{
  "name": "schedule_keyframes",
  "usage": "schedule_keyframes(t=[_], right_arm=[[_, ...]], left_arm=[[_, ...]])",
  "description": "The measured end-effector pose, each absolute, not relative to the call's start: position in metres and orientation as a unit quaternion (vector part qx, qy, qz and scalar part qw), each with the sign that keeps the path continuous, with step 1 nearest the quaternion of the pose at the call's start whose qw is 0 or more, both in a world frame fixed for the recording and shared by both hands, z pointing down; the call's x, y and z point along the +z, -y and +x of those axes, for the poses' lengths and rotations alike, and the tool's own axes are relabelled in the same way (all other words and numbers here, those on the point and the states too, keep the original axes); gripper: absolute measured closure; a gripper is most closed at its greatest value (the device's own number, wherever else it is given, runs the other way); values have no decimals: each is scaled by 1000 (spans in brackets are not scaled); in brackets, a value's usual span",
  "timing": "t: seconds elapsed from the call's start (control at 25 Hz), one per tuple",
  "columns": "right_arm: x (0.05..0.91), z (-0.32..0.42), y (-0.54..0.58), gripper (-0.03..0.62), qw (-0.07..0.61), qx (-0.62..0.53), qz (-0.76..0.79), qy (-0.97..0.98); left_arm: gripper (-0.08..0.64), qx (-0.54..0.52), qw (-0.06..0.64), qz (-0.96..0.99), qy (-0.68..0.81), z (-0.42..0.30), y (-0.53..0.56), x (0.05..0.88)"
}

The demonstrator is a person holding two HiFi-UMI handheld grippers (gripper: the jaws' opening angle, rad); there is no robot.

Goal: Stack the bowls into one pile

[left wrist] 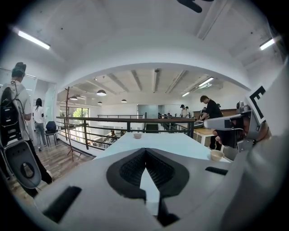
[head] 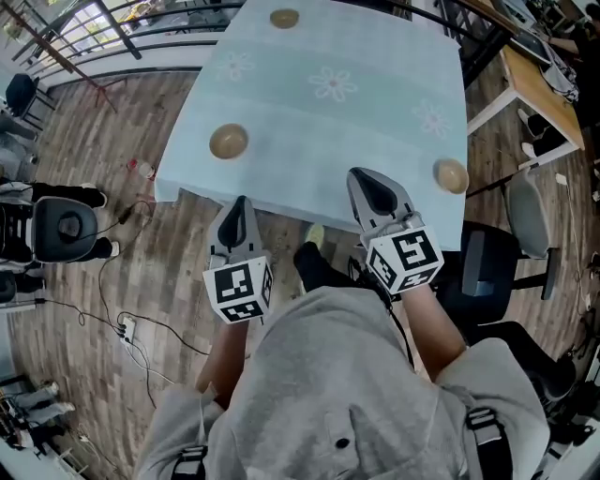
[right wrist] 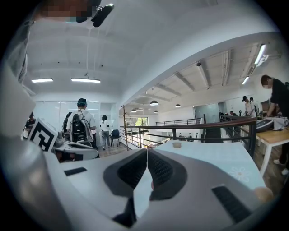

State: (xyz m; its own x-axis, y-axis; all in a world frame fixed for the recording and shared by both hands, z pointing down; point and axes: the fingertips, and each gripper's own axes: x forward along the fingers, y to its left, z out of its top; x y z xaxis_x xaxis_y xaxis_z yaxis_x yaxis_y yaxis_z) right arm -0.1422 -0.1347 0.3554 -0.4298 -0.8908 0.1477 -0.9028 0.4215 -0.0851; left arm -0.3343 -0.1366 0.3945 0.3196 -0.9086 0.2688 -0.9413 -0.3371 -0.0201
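Note:
Three tan bowls sit far apart on the table with the pale blue flowered cloth (head: 328,122). One bowl (head: 229,142) is near the left front edge, one (head: 451,175) at the right front corner, one (head: 284,18) at the far edge. My left gripper (head: 240,204) hangs just short of the front edge, below the left bowl, shut and empty (left wrist: 145,152). My right gripper (head: 362,178) reaches over the front edge, left of the corner bowl, also shut with nothing in it (right wrist: 147,152). The left gripper view shows the far bowl (left wrist: 137,135) and the corner bowl (left wrist: 217,155).
A black office chair (head: 511,272) stands at the right front corner and a wooden desk (head: 539,89) to the right. Cables and a power strip (head: 127,330) lie on the wooden floor at left. A railing (left wrist: 113,124) runs behind the table; people stand beyond.

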Motion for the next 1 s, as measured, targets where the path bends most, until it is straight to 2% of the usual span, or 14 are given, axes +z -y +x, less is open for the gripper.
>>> schedule_keyframes(t=[0.84,0.92,1.0], right_arm=[[385,-143,205,565,38,117,523,843],[388,-142,211,565,40,122,524,842],[393,-141,216,565,42,128,523,842]], left_arm=[[544,199,70,801,561,-345,230,444],[529,212,69,801,556,-346,239,451],[484,227,65,802,549,-344,248,459]])
